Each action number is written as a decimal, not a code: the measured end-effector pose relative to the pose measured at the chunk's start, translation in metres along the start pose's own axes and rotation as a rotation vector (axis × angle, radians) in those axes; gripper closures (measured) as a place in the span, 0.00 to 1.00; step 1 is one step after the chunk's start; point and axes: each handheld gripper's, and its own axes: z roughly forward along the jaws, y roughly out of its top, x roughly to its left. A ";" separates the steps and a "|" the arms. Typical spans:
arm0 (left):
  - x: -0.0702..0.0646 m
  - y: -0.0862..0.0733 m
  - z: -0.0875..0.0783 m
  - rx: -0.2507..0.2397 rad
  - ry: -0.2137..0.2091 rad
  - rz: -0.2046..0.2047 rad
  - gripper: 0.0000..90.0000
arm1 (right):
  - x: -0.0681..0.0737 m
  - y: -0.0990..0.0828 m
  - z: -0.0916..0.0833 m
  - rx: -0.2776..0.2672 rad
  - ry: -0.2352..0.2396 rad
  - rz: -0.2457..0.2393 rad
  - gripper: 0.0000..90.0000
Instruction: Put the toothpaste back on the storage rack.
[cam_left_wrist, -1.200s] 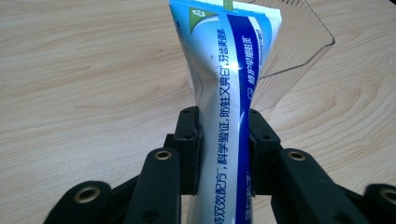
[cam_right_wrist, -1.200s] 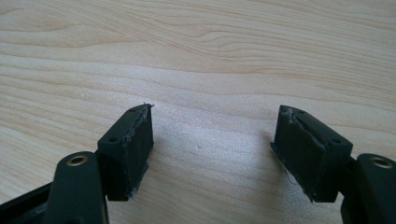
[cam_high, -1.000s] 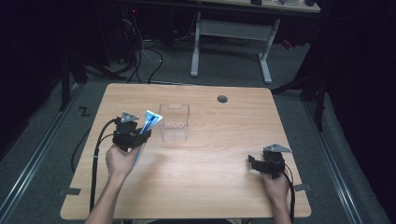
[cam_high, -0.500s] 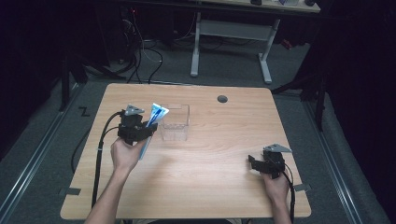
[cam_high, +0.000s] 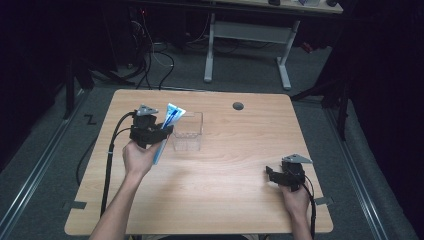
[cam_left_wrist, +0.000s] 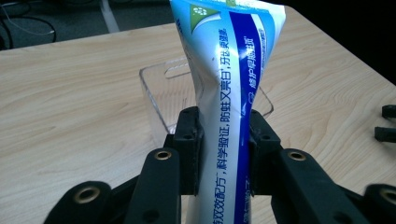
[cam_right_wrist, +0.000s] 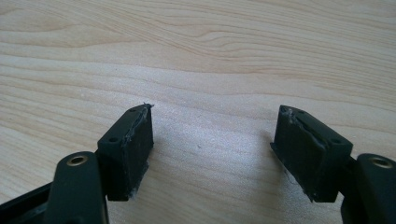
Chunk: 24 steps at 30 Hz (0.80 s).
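We have lifted our left gripper (cam_high: 167, 131), clamped on the blue-and-white toothpaste tube (cam_left_wrist: 229, 88), seemingly just beside the clear plastic box (cam_high: 189, 132); our right gripper (cam_right_wrist: 215, 154) gapes wide over the wooden table (cam_high: 225, 190).

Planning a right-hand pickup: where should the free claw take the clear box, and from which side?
Judging by shape, grip one thin upright wall of the clear box from above, near the rim, one jaw inside and one outside. The right wall faces the open right claw. The left claw holds the toothpaste tube at the box's left.
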 end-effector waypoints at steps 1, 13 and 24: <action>-0.001 0.002 0.001 0.002 -0.002 0.002 0.79 | 0.000 0.000 0.000 0.000 0.001 0.000 0.32; -0.009 0.022 0.012 -0.016 -0.018 0.016 0.79 | 0.000 0.000 0.000 0.000 0.001 0.000 0.32; -0.014 0.040 0.024 -0.014 -0.045 0.019 0.78 | 0.000 0.000 0.000 0.000 0.001 0.000 0.32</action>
